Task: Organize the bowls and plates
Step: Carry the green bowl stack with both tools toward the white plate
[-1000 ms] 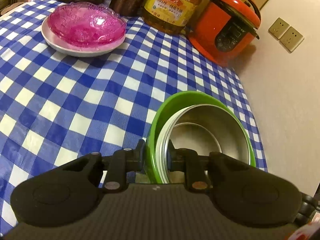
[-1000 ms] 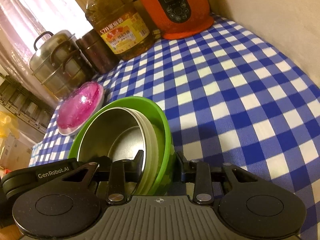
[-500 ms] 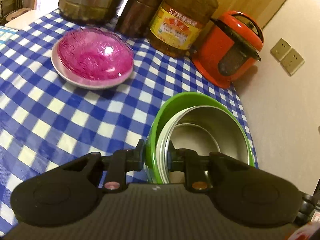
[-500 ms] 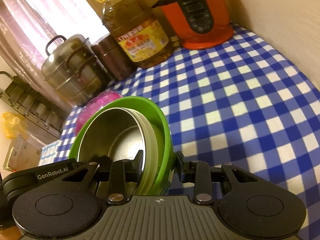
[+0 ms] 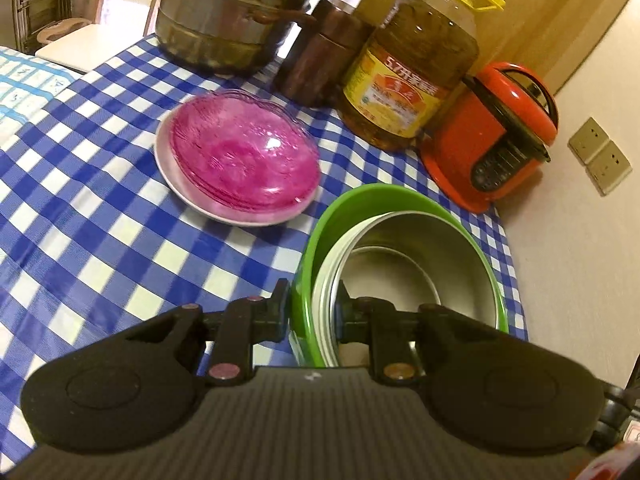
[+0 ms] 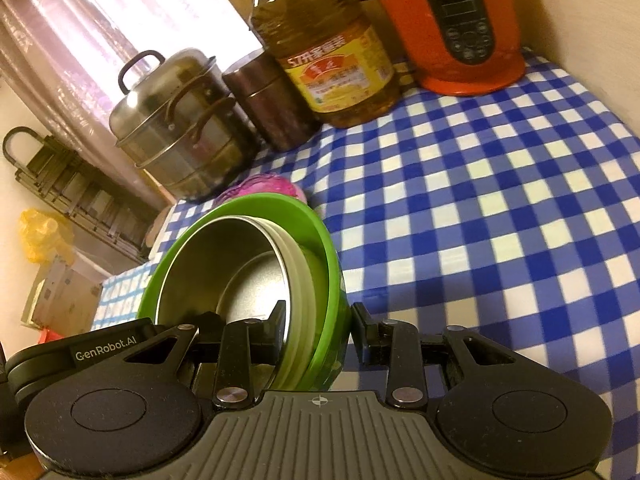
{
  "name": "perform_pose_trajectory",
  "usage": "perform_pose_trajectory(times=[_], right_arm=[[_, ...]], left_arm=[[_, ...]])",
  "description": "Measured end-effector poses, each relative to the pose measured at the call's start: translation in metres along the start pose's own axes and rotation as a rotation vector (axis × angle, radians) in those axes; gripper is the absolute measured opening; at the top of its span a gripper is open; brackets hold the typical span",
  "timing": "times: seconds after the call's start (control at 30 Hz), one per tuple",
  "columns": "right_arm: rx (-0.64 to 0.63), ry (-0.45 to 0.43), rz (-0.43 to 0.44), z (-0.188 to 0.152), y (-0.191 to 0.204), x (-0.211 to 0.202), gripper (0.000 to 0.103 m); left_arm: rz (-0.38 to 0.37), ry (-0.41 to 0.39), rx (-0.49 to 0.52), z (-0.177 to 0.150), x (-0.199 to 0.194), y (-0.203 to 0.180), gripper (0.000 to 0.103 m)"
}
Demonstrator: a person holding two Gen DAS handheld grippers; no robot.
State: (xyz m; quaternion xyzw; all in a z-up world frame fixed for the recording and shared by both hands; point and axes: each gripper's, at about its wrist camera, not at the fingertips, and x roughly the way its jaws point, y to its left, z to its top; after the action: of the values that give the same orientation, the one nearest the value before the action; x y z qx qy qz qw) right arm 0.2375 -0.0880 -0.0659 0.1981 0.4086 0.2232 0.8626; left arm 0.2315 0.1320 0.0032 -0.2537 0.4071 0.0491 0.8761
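A green bowl (image 5: 352,208) with a steel bowl (image 5: 436,256) nested inside is held in the air by both grippers. My left gripper (image 5: 313,302) is shut on its near left rim. My right gripper (image 6: 318,320) is shut on its right rim, where the green bowl (image 6: 320,236) and steel bowl (image 6: 224,256) also show. A pink glass bowl (image 5: 244,156) sits on a white plate (image 5: 168,160) on the checked table, to the far left of the held bowls. In the right wrist view the pink bowl (image 6: 260,186) peeks out behind the green rim.
Along the table's back stand a steel steamer pot (image 5: 232,12), a brown canister (image 5: 324,52), a large oil bottle (image 5: 412,68) and an orange rice cooker (image 5: 492,136). A wall with sockets (image 5: 600,156) borders the right. The blue checked tablecloth (image 5: 80,208) covers the table.
Both grippers have lifted the nested bowls higher and carried them towards the pink bowl and plate. The grips on the rim have not changed.
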Motion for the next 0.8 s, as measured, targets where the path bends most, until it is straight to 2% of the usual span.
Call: perform_pose_trajectory(times=[0.8], right_arm=[[-0.015,0.027,0.022,0.039,0.031,0.048,0.033]], left_arm=[[0.017,-0.013,-0.025,0.053,0.021,0.021,0.019]])
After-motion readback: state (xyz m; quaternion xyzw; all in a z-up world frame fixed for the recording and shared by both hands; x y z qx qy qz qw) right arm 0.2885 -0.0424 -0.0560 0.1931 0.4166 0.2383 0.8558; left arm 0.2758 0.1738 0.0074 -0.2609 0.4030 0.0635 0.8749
